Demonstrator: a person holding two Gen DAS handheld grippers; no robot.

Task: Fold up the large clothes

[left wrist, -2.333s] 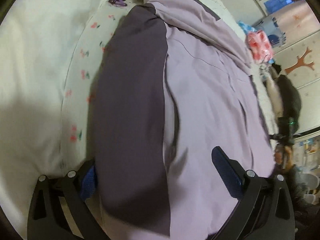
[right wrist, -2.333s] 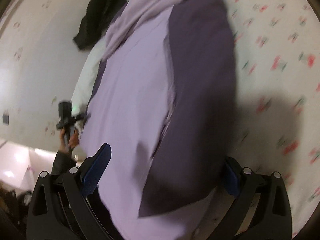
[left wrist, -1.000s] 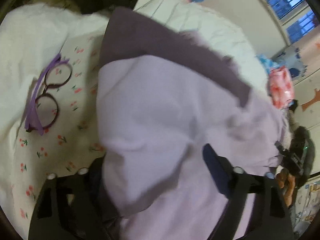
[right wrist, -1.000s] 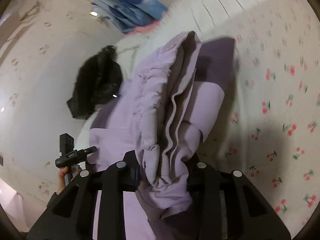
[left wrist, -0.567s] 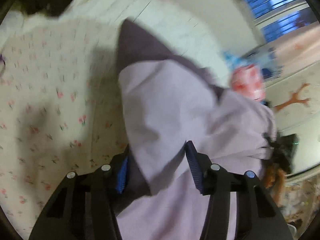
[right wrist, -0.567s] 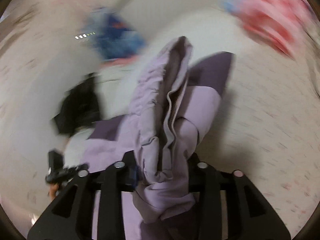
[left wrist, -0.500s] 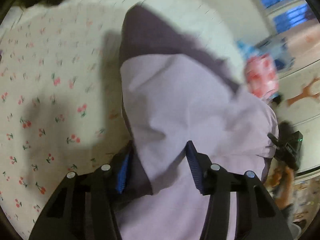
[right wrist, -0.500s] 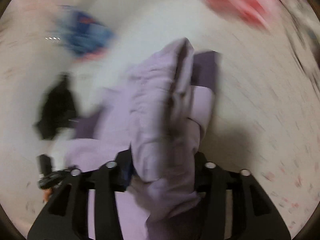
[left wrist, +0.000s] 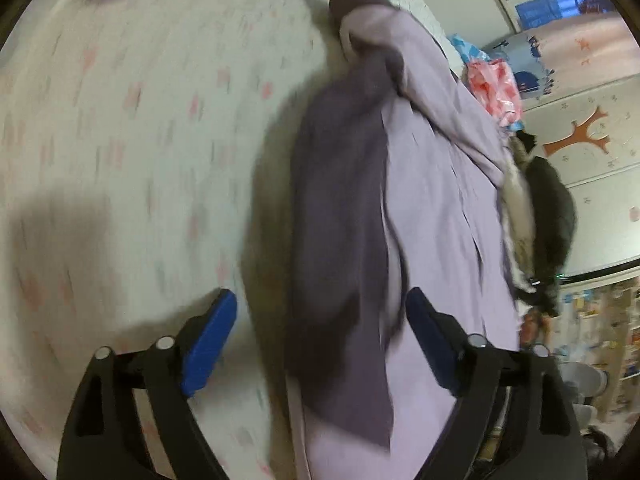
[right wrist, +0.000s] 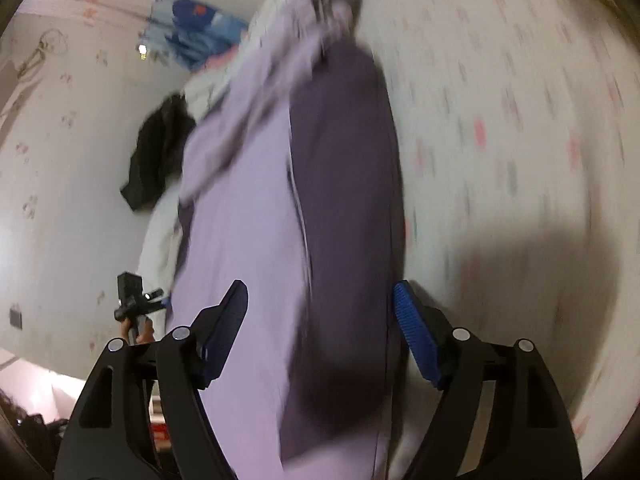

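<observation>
Across the middle of the bed (left wrist: 132, 128), on the cherry-print sheet, lies the lilac jacket (left wrist: 436, 216), stretched out long, with a darker purple panel (left wrist: 336, 216) running down the jacket's sheet-side edge. Same story from the right wrist view: jacket (right wrist: 244, 216) pale on one half, dark purple panel (right wrist: 344, 184) on the half nearest the open sheet (right wrist: 520, 128). Pretty blurry all round, so no telling the finer folds. Left gripper (left wrist: 320, 316) over the jacket's near end, fingers (left wrist: 210, 340) spread wide, just been opening, dark panel lying loosely between them but neither blue pad pressing on it; one pad out over the bare sheet beside the jacket, the other over the lilac part. Right gripper (right wrist: 320, 316) likewise at the jacket's near end, fingers (right wrist: 416, 332) wide apart and just been opening too, fabric between them, not pinched as far as can be seen. Bunched up at the jacket's far end, some crumpled lilac cloth, maybe hood or sleeve, can't tell which. Beyond the jacket's far side from the left view, a pink-and-blue bundle (left wrist: 492, 88) and a dark garment (left wrist: 548, 216) near the bed's edge. From the right view, a black garment (right wrist: 160, 152) beside the jacket's far half and blue fabric (right wrist: 192, 36) further past it. Just beside the jacket's near corner, a hand holding the other gripper's handle (right wrist: 134, 300).
</observation>
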